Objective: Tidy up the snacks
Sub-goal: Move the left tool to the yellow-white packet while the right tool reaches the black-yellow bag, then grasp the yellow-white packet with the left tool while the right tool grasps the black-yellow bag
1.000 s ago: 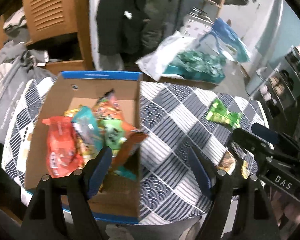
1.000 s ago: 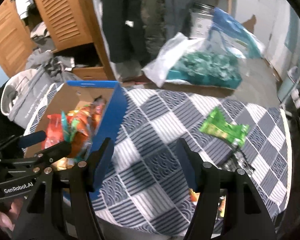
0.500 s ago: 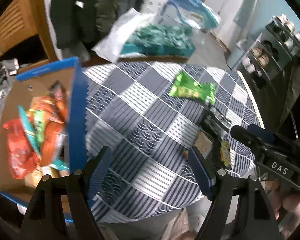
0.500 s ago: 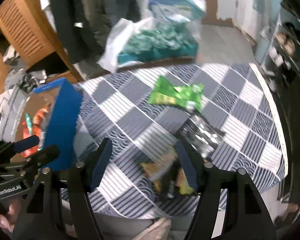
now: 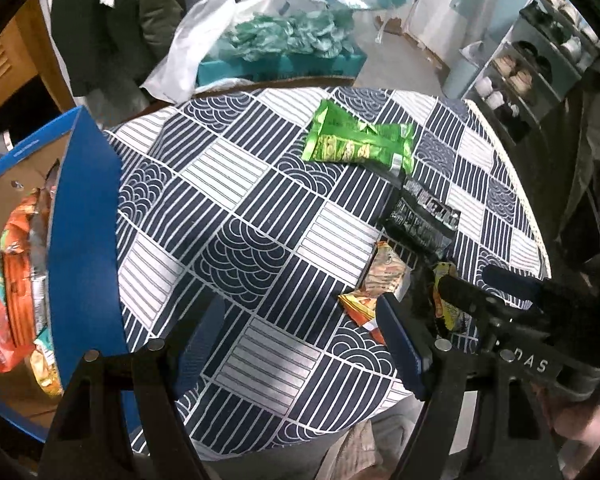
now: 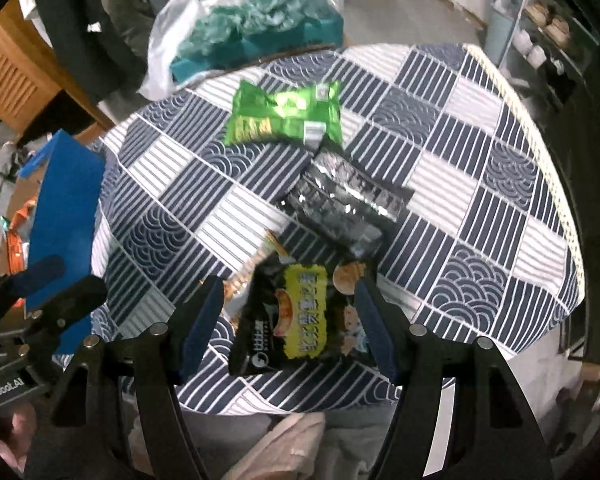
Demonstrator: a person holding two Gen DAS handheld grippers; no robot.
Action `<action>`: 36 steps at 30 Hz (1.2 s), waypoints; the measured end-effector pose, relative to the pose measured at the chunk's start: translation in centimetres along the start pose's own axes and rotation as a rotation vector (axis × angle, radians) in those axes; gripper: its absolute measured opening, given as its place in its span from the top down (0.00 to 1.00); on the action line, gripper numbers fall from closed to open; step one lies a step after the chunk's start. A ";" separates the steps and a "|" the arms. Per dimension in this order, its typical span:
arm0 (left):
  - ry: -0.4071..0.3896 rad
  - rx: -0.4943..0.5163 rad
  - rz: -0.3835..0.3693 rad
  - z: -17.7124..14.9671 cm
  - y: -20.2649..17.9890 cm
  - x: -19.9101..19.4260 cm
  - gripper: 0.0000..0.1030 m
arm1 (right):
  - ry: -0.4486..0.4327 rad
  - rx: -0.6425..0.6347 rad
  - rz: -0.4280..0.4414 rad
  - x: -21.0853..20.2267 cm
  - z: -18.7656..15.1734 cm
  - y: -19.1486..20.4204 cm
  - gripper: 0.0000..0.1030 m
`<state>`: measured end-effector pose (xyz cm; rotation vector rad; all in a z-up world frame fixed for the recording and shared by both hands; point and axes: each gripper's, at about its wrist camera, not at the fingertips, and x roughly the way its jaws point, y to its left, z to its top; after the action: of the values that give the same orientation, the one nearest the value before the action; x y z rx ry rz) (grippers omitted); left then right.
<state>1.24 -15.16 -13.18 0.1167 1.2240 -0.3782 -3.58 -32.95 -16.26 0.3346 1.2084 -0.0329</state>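
A cardboard box (image 5: 84, 232) with blue flaps stands at the table's left end and holds several bright snack packets (image 5: 20, 260). Loose on the checked cloth (image 5: 240, 200) lie a green packet (image 6: 284, 114), a black-silver packet (image 6: 340, 200), orange packets (image 5: 380, 276) and a black-and-yellow packet (image 6: 300, 316). My right gripper (image 6: 288, 320) points steeply down, open, and the black-and-yellow packet lies between its fingers without the pads pressing it. My left gripper (image 5: 300, 340) is open over bare cloth between the box and the orange packets, with nothing in it.
A teal crate (image 5: 284, 52) under plastic bags stands beyond the table's far edge. Dark coats (image 5: 112, 8) hang behind the box. A shelf unit (image 5: 532, 52) stands at the right. The table's rounded edge drops off on the near and right sides.
Both grippers swung from the box to the right across the table and came lower. The loose packets now sit under the right gripper, and the box has slid to the left edge of both views.
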 end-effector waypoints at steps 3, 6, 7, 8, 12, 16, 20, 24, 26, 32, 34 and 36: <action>0.018 -0.012 0.002 0.4 0.2 1.0 0.23 | 0.026 0.007 0.003 1.2 -0.2 -0.2 0.35; 0.031 -0.031 -0.003 0.6 0.4 1.8 0.23 | 0.055 0.011 0.005 2.3 -0.2 -0.4 0.35; 0.035 -0.036 -0.006 0.7 0.5 2.0 0.23 | 0.062 0.013 0.006 2.6 -0.2 -0.5 0.35; 0.038 -0.038 -0.007 0.7 0.5 2.2 0.23 | 0.070 0.014 0.004 2.9 -0.2 -0.5 0.35; 0.048 -0.022 0.001 0.7 0.2 3.0 0.23 | 0.091 0.020 0.004 3.9 -0.2 -0.8 0.35; 0.069 -0.007 -0.001 0.9 -0.2 3.9 0.23 | 0.094 0.022 -0.010 4.4 -0.3 -1.1 0.32; 0.081 0.011 -0.006 1.0 -0.8 4.5 0.23 | 0.099 0.005 -0.039 4.6 -0.3 -1.7 0.32; 0.096 0.027 -0.024 0.9 -1.6 5.0 0.23 | 0.101 0.033 -0.078 4.4 -0.4 -3.7 0.32; 0.102 0.042 -0.035 0.8 -2.2 5.2 0.23 | 0.095 0.064 -0.087 4.1 -0.3 -4.9 0.32; 0.133 0.102 -0.047 0.3 -4.2 6.4 0.23 | 0.089 0.101 -0.083 4.1 -0.2 -6.6 0.29; 0.141 0.117 -0.043 0.1 -4.7 6.8 0.23 | 0.103 0.095 -0.091 4.5 -0.4 -6.7 0.27; 0.149 0.125 -0.041 0.0 -5.0 7.2 0.23 | 0.112 0.096 -0.096 4.9 -0.4 -6.8 0.26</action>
<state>1.57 -21.40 -19.37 0.2311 1.3515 -0.4890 -3.58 -38.60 -22.50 0.3656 1.3359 -0.1574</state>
